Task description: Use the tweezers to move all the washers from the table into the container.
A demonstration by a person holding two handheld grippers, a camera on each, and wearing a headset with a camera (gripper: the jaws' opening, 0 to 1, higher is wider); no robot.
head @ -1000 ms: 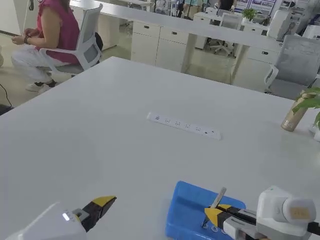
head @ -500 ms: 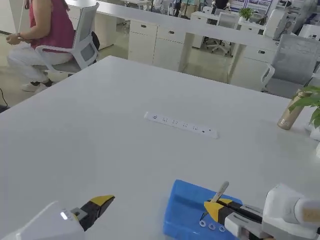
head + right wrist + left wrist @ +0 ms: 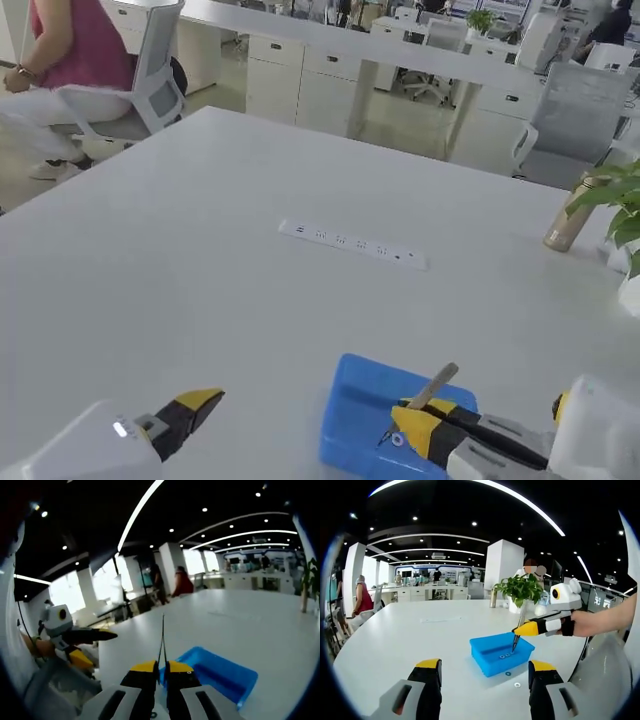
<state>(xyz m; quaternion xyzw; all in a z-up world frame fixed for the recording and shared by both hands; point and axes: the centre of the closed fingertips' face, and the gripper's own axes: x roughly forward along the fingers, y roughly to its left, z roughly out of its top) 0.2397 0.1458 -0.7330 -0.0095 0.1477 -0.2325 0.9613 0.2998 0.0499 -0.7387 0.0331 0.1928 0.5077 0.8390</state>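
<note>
Blue plastic, the container (image 3: 350, 420) sits close to the desk's (image 3: 200, 280) near edge, a little right of its middle. The right gripper (image 3: 162, 667) has its yellow-tipped jaws pressed together on the tweezers (image 3: 436, 384), gripping them low on the shaft. In the left gripper view the tweezers slant down from this gripper, with their tips inside the container, just above a few washers (image 3: 504, 655) that lie on its floor. Whether the tips carry a washer cannot be told. Two loose washers (image 3: 508, 673) lie on the bare desk just beside the container's near wall, between it and the left gripper (image 3: 484, 664). That gripper hangs over the near edge to the left of the container, well apart from it, its jaws spread wide with nothing between them. A white power strip (image 3: 350, 243) lies flat across the middle of the desk. A gold bottle (image 3: 563, 225) stands upright toward the right edge, with a leafy plant (image 3: 615, 200) near it. Beyond the far left corner a person (image 3: 60, 50) in pink sits on a grey chair (image 3: 150, 85).
</note>
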